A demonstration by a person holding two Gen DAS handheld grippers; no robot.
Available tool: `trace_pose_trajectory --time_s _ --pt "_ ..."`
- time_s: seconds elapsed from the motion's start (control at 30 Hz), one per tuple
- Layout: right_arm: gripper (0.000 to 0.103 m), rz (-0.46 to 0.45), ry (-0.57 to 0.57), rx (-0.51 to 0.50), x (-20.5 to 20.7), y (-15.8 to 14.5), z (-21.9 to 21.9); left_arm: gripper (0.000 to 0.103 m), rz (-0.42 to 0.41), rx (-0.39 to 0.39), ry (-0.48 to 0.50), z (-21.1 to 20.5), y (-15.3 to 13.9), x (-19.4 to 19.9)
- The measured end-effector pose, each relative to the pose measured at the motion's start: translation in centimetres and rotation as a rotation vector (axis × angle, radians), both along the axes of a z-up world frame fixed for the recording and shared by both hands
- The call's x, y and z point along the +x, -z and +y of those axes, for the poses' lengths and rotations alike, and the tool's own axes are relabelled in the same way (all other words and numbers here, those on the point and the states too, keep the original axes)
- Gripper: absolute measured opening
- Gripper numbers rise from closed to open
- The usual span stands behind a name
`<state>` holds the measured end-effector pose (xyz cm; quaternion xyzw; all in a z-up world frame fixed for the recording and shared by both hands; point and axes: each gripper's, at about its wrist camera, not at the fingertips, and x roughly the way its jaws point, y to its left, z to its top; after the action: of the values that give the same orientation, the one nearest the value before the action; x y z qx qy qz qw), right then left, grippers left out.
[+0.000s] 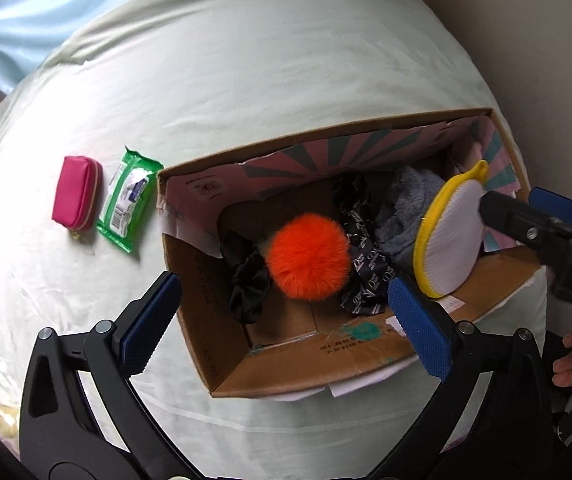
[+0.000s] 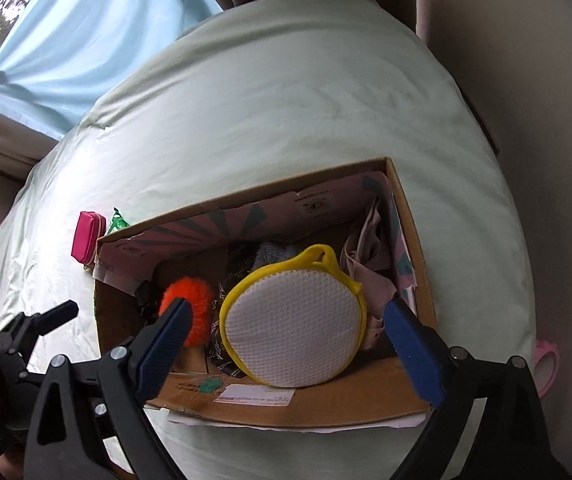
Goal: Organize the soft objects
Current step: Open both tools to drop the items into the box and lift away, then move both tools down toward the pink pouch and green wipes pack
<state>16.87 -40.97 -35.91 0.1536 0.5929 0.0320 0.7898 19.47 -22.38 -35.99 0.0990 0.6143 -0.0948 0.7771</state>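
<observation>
Orange pompom (image 1: 307, 256); yellow-rimmed white mesh pad (image 2: 293, 332); pink pouch (image 1: 76, 196).

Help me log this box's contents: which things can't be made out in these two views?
- Green wipes pack: right wrist view, mostly hidden behind the cardboard box wall.
- Grey fleece item: its right part hidden by the yellow-rimmed pad in the left wrist view; barely peeks above it in the right.
- Black scrunchie: partly behind the orange pom-pom.
- Pink object: right wrist view, mostly hidden behind the bedding's edge.
</observation>
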Motion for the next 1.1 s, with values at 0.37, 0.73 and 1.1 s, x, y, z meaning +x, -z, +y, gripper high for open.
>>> trace_pose_trajectory --time_s 0.37,0.73,1.1 --pt "0.095 -0.117 -0.075 -0.049 -1.4 -6.1 2.8 0.103 -0.138 -0.06 -0.045 3.7 -7.4 -2.1" --pt "0.095 -0.324 -0.089 -0.116 -4.3 -15.6 8.0 0.103 -0.335 -0.119 -0.14 11.2 -16.4 -5.3" --pt "0.095 -0.456 -0.135 -0.157 -7.3 -22.2 18.5 0.103 -0.466 -0.111 -0.196 23.1 -21.9 -8.6"
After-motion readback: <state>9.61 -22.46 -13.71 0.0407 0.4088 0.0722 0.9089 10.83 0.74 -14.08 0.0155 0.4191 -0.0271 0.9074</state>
